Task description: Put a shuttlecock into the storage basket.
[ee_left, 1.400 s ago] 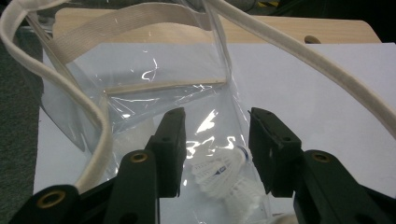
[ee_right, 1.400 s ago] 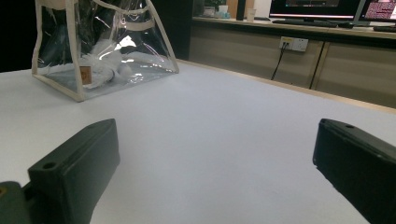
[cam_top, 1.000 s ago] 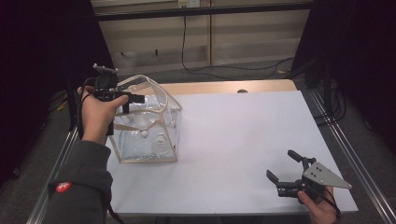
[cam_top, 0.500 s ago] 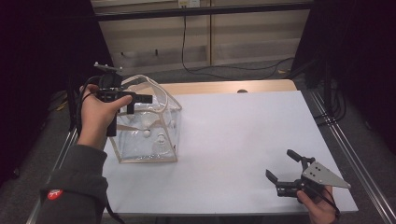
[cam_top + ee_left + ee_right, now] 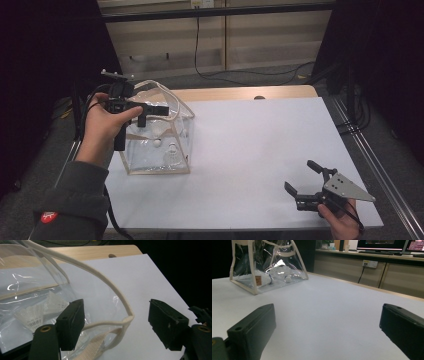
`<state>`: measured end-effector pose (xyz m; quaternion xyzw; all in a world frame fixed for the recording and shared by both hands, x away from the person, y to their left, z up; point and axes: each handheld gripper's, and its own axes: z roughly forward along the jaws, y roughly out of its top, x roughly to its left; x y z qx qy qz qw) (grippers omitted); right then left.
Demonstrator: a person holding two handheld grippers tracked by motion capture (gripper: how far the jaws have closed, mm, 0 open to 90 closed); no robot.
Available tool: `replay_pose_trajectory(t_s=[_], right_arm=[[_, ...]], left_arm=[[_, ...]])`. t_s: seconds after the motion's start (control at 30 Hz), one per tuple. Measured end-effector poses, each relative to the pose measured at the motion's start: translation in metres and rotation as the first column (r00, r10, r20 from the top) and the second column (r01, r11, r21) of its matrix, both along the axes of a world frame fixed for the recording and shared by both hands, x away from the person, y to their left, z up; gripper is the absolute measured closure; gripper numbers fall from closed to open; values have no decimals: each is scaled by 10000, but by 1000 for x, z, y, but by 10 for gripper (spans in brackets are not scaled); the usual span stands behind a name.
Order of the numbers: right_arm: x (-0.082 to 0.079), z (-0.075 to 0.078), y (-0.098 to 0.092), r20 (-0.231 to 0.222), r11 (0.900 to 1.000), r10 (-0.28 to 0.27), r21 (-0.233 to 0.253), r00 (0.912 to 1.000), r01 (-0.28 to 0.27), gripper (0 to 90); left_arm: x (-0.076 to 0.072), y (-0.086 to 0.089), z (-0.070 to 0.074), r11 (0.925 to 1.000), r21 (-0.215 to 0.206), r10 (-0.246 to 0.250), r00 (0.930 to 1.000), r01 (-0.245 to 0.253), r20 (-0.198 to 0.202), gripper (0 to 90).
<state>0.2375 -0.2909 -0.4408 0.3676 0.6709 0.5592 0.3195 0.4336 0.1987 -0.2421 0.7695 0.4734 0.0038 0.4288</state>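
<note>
A clear plastic bag (image 5: 157,145) with cream trim stands at the left of the white table (image 5: 250,140). White shuttlecocks (image 5: 32,316) lie inside it. My left gripper (image 5: 152,114) hovers over the bag's top, open. The bag's cream handle strap (image 5: 113,292) arches between its jaws without being pinched, in the left gripper view (image 5: 116,322). My right gripper (image 5: 305,181) is low over the table's front right corner, open and holding nothing. In the right gripper view (image 5: 327,332) the bag (image 5: 267,265) and its shuttlecocks (image 5: 278,272) sit far off at the upper left.
Bare white tabletop lies between the bag and the right gripper. A wooden strip (image 5: 240,93) runs along the table's far edge. Cables (image 5: 220,75) trail on the floor behind it. Metal rails (image 5: 370,165) flank the table's right side.
My left gripper has moved a little to the right, farther over the bag's top and handle. The right gripper has hardly moved.
</note>
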Motion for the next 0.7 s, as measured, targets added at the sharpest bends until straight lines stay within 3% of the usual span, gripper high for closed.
replay_pose_trajectory(t_s=[0.37, 0.47, 0.7], right_arm=[[0, 0, 1, 14, 10000, 25, -15, 10000, -25, 5], [0, 0, 1, 37, 9999, 69, -108, 10000, -68, 5], [0, 0, 1, 28, 9999, 59, -88, 10000, -58, 5]], left_arm=[[-10, -3, 2, 9983, -85, -580, 9983, 581, 77, 246], [-14, -4, 1, 9965, 65, -836, 9965, 836, 4, 233], [-21, -2, -5, 9924, -220, -1205, 9926, 1209, 177, 205]])
